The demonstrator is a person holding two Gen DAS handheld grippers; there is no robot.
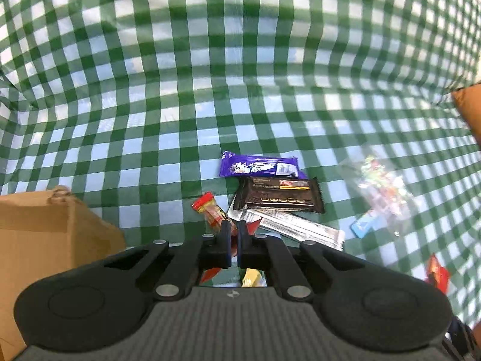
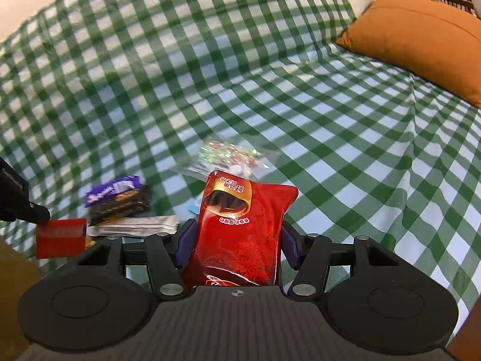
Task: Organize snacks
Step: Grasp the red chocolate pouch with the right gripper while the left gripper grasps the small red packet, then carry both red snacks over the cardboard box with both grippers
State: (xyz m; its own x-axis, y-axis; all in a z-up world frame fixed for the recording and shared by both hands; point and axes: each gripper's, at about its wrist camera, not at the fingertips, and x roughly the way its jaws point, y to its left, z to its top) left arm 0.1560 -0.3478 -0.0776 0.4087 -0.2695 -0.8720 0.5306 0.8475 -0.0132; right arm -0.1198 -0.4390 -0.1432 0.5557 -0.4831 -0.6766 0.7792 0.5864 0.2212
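My left gripper (image 1: 234, 228) is shut on a thin red packet; in the right wrist view that red packet (image 2: 60, 237) hangs from its fingertip (image 2: 37, 213). Ahead of it lie a purple bar (image 1: 258, 167), a dark brown bar (image 1: 279, 200), silver sachets (image 1: 300, 227) and a small red-yellow candy (image 1: 210, 213). My right gripper (image 2: 237, 234) is shut on a puffy red snack bag (image 2: 240, 225), held upright above the green checked cloth (image 2: 330, 138). A clear bag of coloured candies (image 2: 231, 156) lies beyond it, also in the left wrist view (image 1: 381, 186).
A cardboard box (image 1: 39, 240) stands at the left. An orange pillow (image 2: 421, 39) lies at the far right. A small blue packet (image 1: 365, 225) and a red wrapper (image 1: 437, 273) lie on the cloth at right.
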